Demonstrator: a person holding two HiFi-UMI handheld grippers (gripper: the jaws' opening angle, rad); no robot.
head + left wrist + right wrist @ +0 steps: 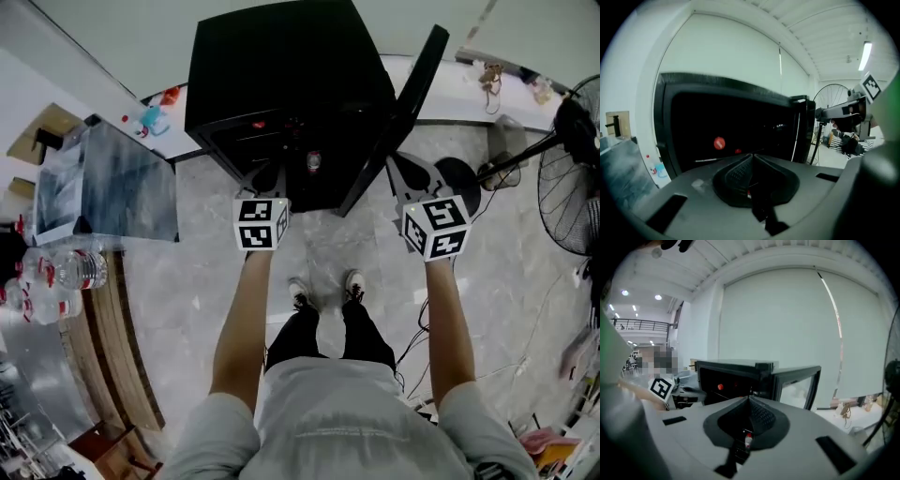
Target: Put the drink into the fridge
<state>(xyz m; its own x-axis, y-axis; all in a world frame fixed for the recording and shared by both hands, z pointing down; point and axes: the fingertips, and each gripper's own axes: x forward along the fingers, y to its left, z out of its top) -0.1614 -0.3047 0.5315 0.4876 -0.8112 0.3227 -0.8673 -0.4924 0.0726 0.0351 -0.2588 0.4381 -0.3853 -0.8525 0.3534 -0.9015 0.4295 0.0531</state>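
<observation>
The left gripper [751,157] and the right gripper [749,399] both have jaws pressed together, with nothing between. The drink [313,161] stands inside the black fridge [281,66], whose door [405,103] is open.

fridge [281,84]: smooth, glossy | floor [187,309]: polished stone (veined) | bottles [80,267]: clear plastic
</observation>
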